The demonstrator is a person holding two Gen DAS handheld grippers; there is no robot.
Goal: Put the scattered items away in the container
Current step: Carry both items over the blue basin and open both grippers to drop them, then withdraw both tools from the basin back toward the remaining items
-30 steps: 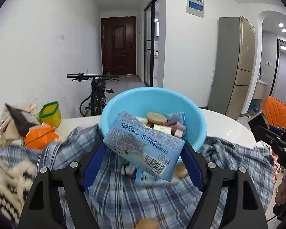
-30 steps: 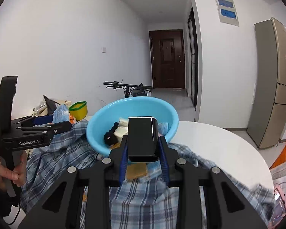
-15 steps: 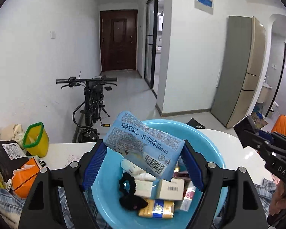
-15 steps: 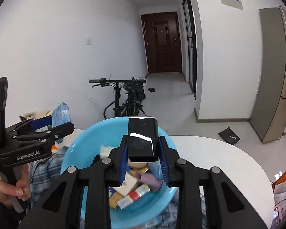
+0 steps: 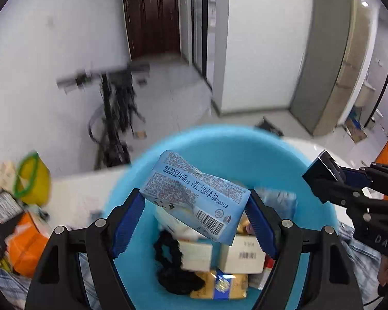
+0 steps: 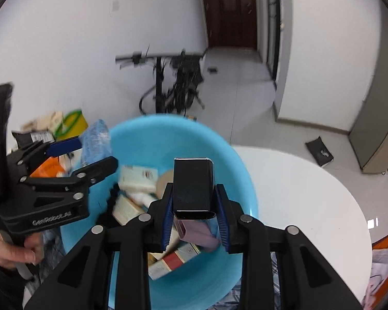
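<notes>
Both grippers have risen and now hang over the blue basin (image 5: 219, 152), which sat ahead of them a second ago. Left gripper (image 5: 195, 202) clamps a blue tissue pack (image 5: 194, 193); right gripper (image 6: 194, 204) clamps a glossy black box (image 6: 193, 180). Below lie small boxes (image 5: 241, 254), a black hair tie (image 5: 168, 245) and a snack packet (image 5: 219, 288), on the white table (image 6: 310, 193).

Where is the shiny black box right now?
The shiny black rectangular box is clamped in the right hand-held gripper, hanging over the light blue plastic basin, in the middle of the right wrist view.
</notes>
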